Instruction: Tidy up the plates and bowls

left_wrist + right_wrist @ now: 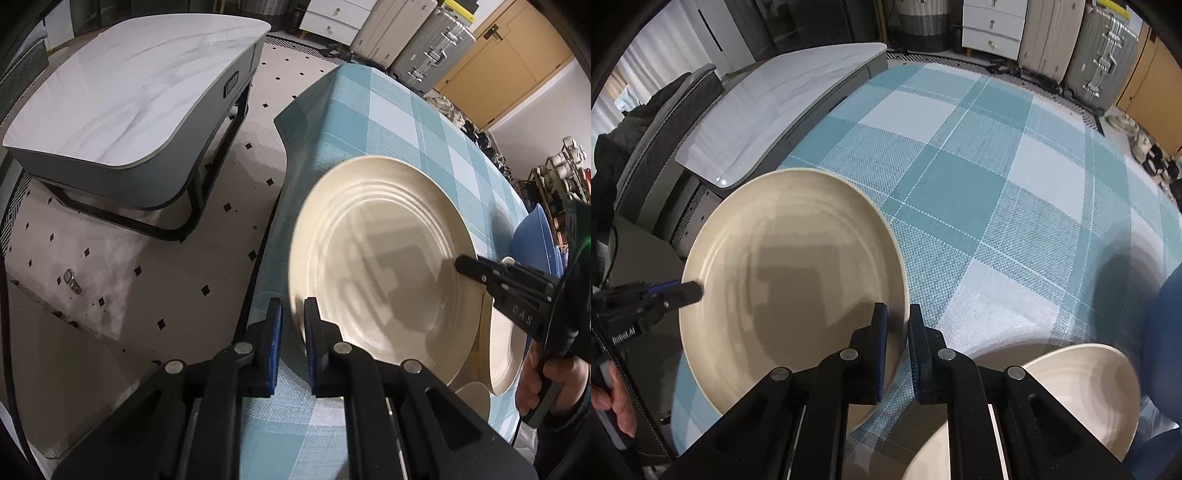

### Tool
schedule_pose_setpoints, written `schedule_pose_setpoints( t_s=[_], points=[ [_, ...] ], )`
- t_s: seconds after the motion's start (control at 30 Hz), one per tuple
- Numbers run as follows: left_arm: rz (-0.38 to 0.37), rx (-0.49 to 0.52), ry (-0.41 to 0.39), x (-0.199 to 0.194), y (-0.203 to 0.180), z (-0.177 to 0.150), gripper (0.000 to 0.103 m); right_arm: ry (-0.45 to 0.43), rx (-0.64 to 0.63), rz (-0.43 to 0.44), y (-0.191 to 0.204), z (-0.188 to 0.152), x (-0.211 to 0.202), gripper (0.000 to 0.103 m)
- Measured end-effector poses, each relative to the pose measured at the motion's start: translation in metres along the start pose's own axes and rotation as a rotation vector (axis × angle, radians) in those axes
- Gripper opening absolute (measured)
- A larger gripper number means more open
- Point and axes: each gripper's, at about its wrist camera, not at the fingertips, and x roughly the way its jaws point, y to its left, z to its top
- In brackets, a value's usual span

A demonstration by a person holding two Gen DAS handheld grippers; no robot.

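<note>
Gripping cream plate [380, 266] rim: left claw [293, 325], right claw [897, 328].

Home living/dining room, not a lab or shop. Landmark: table [979, 184] under a teal-and-white checked cloth, with cream plates [790, 280] at its near end. Just left of the table, a low marble-top coffee table [122, 92] on black legs, standing on a pale carpet [122, 254] with small black diamonds. Beyond the table's far end, hard-shell suitcases [424, 48] line up beside a white drawer unit [336, 16]. Right of the suitcases, a wooden door [517, 55]. Right of the table, a shelf [565, 173] crowded with cups. Left of the coffee table, a dark sofa arm [665, 122].
</note>
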Motion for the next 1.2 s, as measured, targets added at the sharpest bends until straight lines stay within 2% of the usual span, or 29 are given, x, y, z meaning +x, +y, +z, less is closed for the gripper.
schedule_pose_setpoints(
  t_s=[0.13,0.17,0.2,0.23,0.33,0.43,0.53,0.67,0.87,1.2],
  points=[
    [0.002,0.014,0.008,0.002,-0.003,-0.003,0.009,0.02,0.032,0.01,0.0,-0.005,0.0,0.013],
    [0.0,0.015,0.011,0.003,-0.003,-0.004,0.009,0.026,0.034,0.013,0.001,-0.005,0.001,0.016],
    [-0.001,0.014,0.01,0.003,-0.003,-0.005,0.009,0.038,0.033,0.004,0.001,-0.007,0.001,0.024],
    [0.0,0.013,0.008,0.002,-0.002,-0.005,0.009,0.036,0.03,-0.003,0.001,-0.008,0.001,0.026],
    [-0.003,0.015,0.008,0.002,-0.003,-0.006,0.009,0.016,0.031,0.005,0.001,-0.01,0.001,0.026],
    [-0.011,0.014,0.026,0.004,-0.003,-0.007,0.009,0.011,0.037,0.003,0.004,-0.01,0.0,0.016],
    [0.018,0.024,0.045,0.003,-0.009,-0.006,0.009,0.02,0.048,-0.001,0.006,-0.009,-0.001,0.014],
    [0.008,0.03,0.036,-0.004,-0.015,-0.003,0.009,0.037,0.096,0.011,0.0,-0.005,-0.004,0.014],
    [0.011,0.042,0.018,-0.016,-0.021,-0.005,0.009,0.004,0.081,-0.012,0.002,-0.003,-0.024,0.011],
    [0.007,0.054,-0.015,-0.041,-0.028,-0.02,0.01,-0.051,0.061,-0.018,0.007,-0.021,-0.058,0.011]
  ],
)
